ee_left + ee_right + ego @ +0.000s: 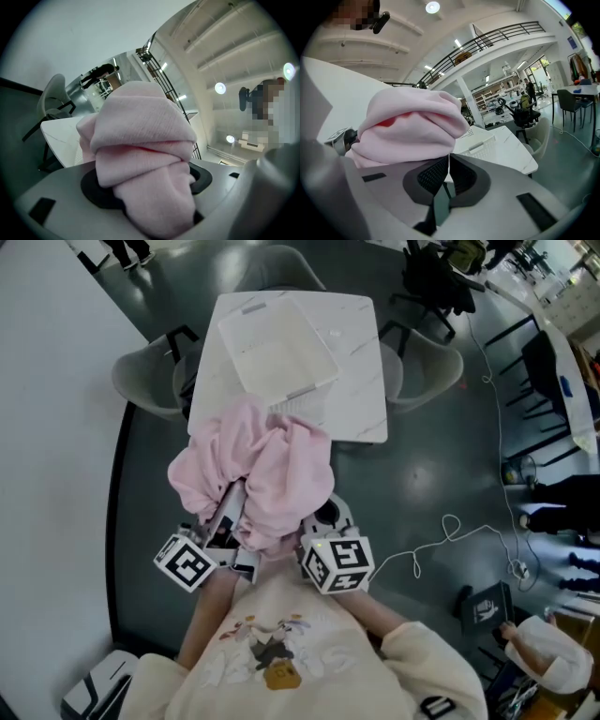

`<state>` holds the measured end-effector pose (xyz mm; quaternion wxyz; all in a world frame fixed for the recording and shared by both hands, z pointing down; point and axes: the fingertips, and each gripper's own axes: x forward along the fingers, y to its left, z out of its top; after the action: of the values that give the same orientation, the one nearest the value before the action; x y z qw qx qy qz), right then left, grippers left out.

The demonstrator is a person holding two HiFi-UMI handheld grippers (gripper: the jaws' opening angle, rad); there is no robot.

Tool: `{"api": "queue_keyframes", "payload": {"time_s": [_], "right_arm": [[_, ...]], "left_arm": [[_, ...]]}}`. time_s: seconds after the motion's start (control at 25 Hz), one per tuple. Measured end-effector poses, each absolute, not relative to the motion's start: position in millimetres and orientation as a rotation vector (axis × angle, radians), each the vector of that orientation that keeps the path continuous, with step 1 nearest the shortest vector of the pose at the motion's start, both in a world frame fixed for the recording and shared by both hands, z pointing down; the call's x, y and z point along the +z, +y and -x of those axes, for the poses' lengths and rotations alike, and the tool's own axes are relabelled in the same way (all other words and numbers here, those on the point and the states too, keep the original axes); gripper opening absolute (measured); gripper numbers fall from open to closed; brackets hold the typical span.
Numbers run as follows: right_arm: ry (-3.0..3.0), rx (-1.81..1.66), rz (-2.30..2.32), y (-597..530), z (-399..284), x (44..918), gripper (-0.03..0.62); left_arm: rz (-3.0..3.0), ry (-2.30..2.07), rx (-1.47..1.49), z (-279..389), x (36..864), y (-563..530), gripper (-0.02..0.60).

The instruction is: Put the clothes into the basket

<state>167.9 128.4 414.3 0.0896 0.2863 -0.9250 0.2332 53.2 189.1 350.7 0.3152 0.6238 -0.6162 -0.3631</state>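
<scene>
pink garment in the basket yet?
No: the pink garment is bunched in the left gripper, outside the white basket.

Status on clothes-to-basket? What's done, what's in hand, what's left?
Done: nothing yet. The basket looks empty on the table.
In hand: the left gripper is clamped on the pink garment, held up by the table's near edge. The right gripper is shut with nothing between its jaws, with cloth draped beside it.
Left: carry the garment over the basket and release it.
</scene>
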Motion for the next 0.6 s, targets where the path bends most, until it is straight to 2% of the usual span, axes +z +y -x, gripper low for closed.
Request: {"api": "queue_keyframes", "payload": {"time_s": [0.6], "right_arm": [[-2.8,0.739,-0.76,74.4,-132.8,415.6,0.008]], "left_arm": [[-1.552,-1.655,-0.973,-22.6,356.0,141.2,0.322]]}}
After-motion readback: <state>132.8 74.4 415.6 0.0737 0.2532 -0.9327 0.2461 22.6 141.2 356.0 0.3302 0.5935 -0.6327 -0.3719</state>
